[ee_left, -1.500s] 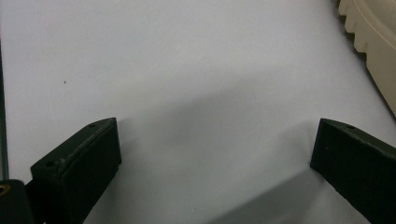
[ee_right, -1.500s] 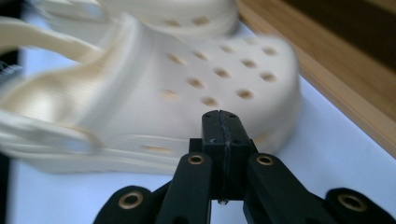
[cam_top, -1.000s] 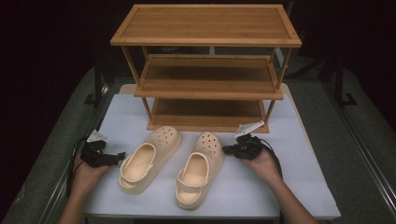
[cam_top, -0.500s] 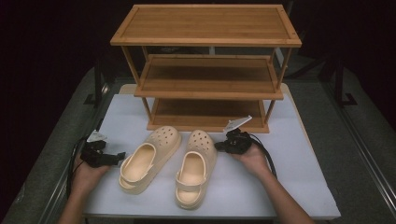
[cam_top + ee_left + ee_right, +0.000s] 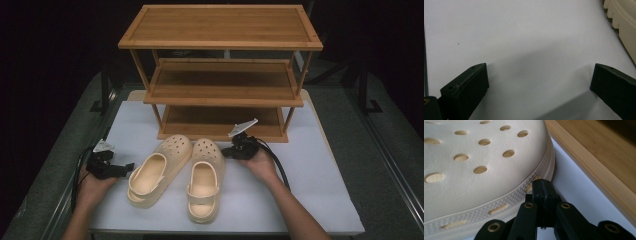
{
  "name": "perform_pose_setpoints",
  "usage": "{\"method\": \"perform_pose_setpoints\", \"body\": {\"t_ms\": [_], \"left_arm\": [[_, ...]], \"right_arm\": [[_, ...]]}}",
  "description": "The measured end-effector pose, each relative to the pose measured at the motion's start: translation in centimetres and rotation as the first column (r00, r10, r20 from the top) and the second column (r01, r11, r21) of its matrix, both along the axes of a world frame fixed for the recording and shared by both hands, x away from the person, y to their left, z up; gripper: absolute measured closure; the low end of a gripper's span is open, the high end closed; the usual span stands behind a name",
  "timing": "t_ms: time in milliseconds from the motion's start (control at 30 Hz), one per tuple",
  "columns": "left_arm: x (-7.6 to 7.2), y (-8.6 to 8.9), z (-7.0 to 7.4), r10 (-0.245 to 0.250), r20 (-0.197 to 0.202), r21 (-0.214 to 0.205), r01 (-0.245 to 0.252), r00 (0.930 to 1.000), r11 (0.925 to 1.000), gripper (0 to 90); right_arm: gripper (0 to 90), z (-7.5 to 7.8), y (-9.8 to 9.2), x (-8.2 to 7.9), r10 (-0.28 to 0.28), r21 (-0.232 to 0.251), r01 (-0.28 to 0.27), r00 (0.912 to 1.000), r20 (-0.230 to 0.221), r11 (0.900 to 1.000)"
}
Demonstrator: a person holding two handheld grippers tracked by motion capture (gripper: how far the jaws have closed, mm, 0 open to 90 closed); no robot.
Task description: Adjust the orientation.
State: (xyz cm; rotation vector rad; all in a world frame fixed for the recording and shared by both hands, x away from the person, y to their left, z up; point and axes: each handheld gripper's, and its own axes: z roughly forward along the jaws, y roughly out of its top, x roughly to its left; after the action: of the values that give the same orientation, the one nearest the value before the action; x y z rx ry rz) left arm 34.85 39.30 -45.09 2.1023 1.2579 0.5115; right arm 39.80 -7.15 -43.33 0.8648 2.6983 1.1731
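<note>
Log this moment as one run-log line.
left gripper: open, over table | right gripper: shut, tips at right clog toe | left clog: untouched | rack: empty

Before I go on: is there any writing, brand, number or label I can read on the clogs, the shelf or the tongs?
None can be read.
Right clog: holes and a dotted rim, no lettering in sight.
Left clog: plain, no mark visible.
Wooden shelf: bare boards, no label.
Left tongs and right tongs: black, unmarked.
</note>
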Motion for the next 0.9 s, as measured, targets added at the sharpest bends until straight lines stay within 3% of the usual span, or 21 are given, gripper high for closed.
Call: {"method": "perform_pose_setpoints", "body": {"t_ms": [200, 333, 467, 600, 767, 900], "left_arm": [[0.0, 0.0, 0.0, 0.0, 0.0, 0.0, 0.0, 1.0, 1.0, 0.7], [0.0, 0.0, 0.0, -0.002, -0.001, 0.002, 0.002, 1.0, 1.0, 0.7], [0.0, 0.0, 0.0, -0.002, -0.001, 0.004, 0.002, 1.0, 1.0, 0.7], [0.0, 0.0, 0.0, -0.002, 0.0, 0.004, 0.002, 1.0, 1.0, 0.7], [0.0, 0.0, 0.0, 0.0, 0.001, 0.001, 0.0, 1.0, 1.0, 0.7], [0.0, 0.0, 0.0, 0.0, 0.001, 0.001, 0.0, 1.0, 1.0, 0.7]], "right_arm": [[77.7, 0.2, -1.0, -0.9, -0.033, 0.019, 0.033, 0.9994, -0.009, 0.9993], [68.1, 1.2, -1.9, -2.4, -0.057, 0.054, 0.058, 0.9983, -0.012, 0.9969], [57.2, 2.5, -2.3, -4.5, -0.043, 0.088, 0.042, 0.9991, -0.001, 0.9952], [53.4, 3.6, -1.9, -6.7, -0.009, 0.113, 0.008, 0.9998, 0.017, 0.9936], [51.1, 4.3, -0.7, -8.4, 0.025, 0.143, -0.029, 0.9992, 0.031, 0.9893], [49.4, 4.5, 0.3, -8.8, 0.046, 0.15, -0.051, 0.9982, 0.04, 0.9873]]}}
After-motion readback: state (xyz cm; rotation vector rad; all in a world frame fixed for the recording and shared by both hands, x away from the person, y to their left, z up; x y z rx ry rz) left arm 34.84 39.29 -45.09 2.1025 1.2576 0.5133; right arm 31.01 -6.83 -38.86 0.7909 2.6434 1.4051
